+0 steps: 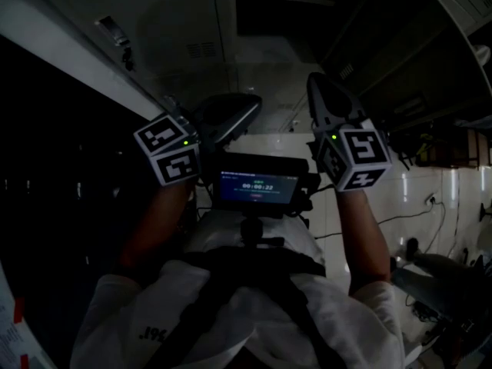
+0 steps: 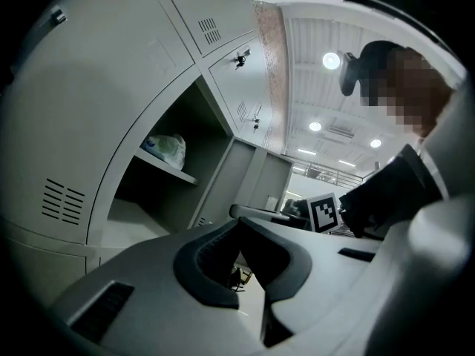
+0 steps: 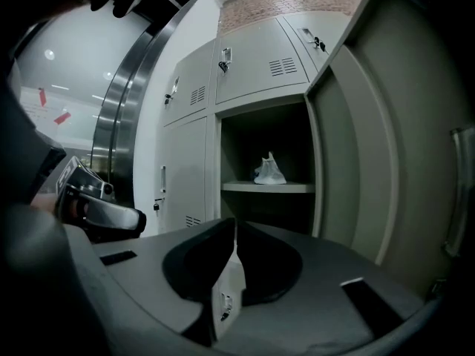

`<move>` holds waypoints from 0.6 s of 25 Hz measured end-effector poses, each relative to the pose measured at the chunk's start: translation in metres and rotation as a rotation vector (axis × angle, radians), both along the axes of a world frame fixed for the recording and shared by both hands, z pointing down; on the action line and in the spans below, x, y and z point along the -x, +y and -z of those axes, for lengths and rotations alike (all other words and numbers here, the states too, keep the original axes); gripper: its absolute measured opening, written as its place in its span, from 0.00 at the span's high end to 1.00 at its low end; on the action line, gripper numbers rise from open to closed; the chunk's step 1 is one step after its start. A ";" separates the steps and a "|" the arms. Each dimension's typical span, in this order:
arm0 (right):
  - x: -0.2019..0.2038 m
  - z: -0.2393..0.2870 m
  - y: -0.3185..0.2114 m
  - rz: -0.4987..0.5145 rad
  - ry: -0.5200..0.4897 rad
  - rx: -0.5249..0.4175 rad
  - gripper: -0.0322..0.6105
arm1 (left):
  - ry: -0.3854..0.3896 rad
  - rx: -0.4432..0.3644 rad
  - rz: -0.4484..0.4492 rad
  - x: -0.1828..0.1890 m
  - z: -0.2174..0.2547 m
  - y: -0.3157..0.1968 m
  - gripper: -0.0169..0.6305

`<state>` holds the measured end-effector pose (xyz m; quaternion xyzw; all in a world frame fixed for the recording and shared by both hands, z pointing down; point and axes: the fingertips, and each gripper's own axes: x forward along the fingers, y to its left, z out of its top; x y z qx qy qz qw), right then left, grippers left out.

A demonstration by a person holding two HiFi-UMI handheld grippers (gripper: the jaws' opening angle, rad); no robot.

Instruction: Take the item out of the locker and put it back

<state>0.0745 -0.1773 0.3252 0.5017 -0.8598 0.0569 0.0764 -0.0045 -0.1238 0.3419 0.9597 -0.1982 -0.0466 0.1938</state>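
A white plastic bag lies on the shelf of an open grey locker. The locker's door is swung out to the right. Both grippers are held up in front of the lockers, well short of the bag. My left gripper has its jaw tips together with nothing between them. The jaws of my right gripper also meet at the tips and hold nothing. The head view is dark and does not show the bag.
Closed locker doors surround the open one. A curved steel column stands to the left of the lockers. A small lit screen sits on the person's chest rig. Cables trail over the pale floor at the right.
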 end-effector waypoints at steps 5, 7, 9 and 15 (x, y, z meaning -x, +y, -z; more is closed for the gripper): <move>-0.005 -0.016 0.006 -0.004 -0.015 0.049 0.96 | 0.006 0.001 -0.003 -0.004 -0.005 0.005 0.99; -0.007 -0.020 0.009 -0.008 -0.019 0.060 0.97 | 0.004 0.014 -0.013 -0.004 -0.011 0.008 0.99; -0.008 -0.025 0.013 -0.009 -0.022 0.069 0.97 | 0.015 0.024 -0.023 -0.006 -0.013 0.012 0.99; -0.008 -0.039 0.023 -0.003 -0.030 0.103 0.97 | 0.028 0.065 -0.057 -0.008 -0.026 0.025 0.99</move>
